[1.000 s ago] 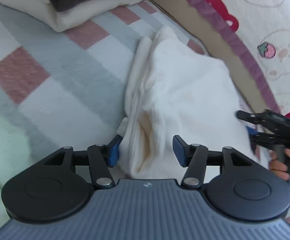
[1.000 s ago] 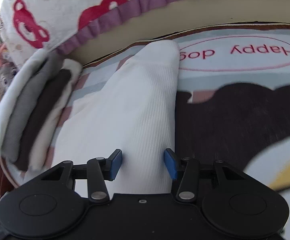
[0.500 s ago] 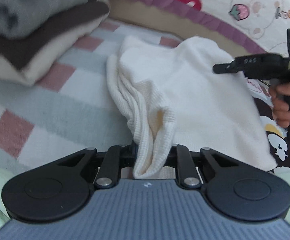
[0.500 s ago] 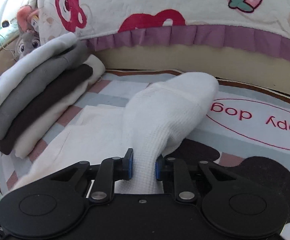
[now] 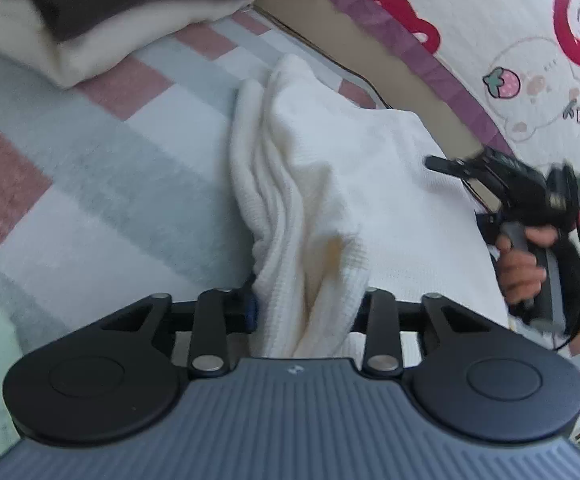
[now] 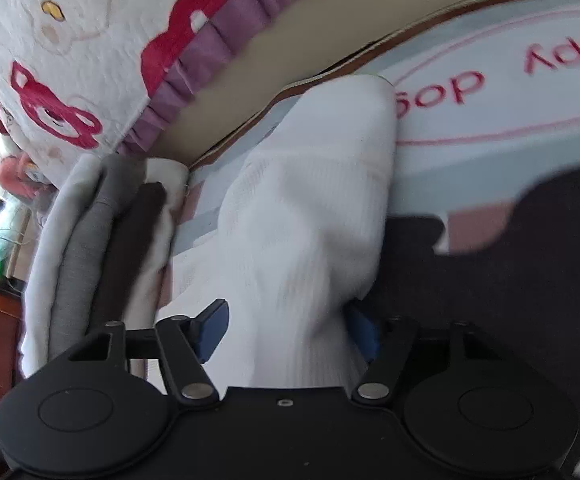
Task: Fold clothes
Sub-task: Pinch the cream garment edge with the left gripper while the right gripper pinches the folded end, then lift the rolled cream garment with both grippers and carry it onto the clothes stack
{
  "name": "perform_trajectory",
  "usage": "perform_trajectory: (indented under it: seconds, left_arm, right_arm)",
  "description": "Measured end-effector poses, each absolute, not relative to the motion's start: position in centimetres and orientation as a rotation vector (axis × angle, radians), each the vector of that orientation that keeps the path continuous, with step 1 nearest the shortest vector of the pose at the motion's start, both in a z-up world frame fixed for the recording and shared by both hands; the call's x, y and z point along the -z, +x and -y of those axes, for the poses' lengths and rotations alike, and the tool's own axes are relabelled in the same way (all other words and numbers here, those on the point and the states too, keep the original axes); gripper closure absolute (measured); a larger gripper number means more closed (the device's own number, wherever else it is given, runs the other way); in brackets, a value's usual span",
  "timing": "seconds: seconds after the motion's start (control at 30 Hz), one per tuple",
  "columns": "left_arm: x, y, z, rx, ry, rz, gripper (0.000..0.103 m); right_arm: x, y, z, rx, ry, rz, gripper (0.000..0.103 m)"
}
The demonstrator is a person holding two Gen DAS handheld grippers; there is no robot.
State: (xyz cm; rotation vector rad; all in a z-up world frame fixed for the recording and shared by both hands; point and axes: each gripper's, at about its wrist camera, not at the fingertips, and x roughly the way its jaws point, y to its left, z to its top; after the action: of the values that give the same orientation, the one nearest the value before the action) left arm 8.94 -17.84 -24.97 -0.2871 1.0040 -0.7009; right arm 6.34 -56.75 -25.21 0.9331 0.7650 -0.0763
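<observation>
A white ribbed knit garment [image 5: 349,184] lies folded on the patterned mat, its layered edge on the left. My left gripper [image 5: 307,312] is open, with the garment's near corner bunched loosely between the spread fingers. In the right wrist view the same garment [image 6: 313,208] runs away from my right gripper [image 6: 286,332], which is open with the cloth lying between its blue pads [image 6: 210,328]. The right gripper also shows in the left wrist view [image 5: 529,200], held by a hand at the garment's right edge.
A stack of folded clothes [image 5: 90,12] in cream, brown and grey sits at the far left; it also shows in the right wrist view [image 6: 102,248]. A bedspread with red bears and purple frill [image 6: 90,60] borders the checked mat [image 5: 70,160] at the back.
Both grippers were shut on the lifted white garment half a second ago. Now both have opened and the garment has dropped back onto the mat.
</observation>
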Motion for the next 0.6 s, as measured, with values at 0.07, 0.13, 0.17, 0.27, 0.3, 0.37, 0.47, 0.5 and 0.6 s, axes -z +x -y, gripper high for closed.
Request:
perform_trajectory:
  seconds: [0.07,0.13,0.17,0.27,0.3,0.37,0.47,0.5,0.6]
  left_arm:
    - [24.7,8.8,18.5,0.702,-0.245,-0.983,0.084]
    - [24.0,8.1,18.6,0.722,-0.199,-0.918,0.086]
    - [23.5,7.6,18.6,0.711,-0.171,-0.876,0.086]
    - [21.9,6.4,19.0,0.708,-0.091,-0.785,0.087]
    - [21.3,6.0,19.3,0.704,-0.057,-0.755,0.087]
    - [20.0,5.3,19.7,0.696,0.002,-0.701,0.087]
    - [18.0,4.2,19.5,0.691,0.033,-0.630,0.087]
    - [17.3,4.0,19.2,0.683,0.031,-0.613,0.087]
    - [15.2,3.5,18.4,0.664,0.029,-0.564,0.087]
  right_arm:
    - [23.9,8.2,55.0,0.110,0.742,-0.840,0.068]
    - [22.7,8.8,52.6,0.123,0.550,-0.857,0.075]
    - [22.0,8.9,51.6,0.124,0.476,-0.850,0.076]
    - [19.6,8.0,48.6,0.109,0.283,-0.799,0.078]
    - [18.7,7.5,47.8,0.103,0.244,-0.773,0.078]
    - [17.2,6.6,46.3,0.097,0.185,-0.722,0.079]
    - [14.9,5.0,44.2,0.098,0.114,-0.643,0.080]
    - [14.2,4.5,43.7,0.101,0.104,-0.616,0.080]
    - [12.2,3.2,42.4,0.116,0.077,-0.536,0.080]
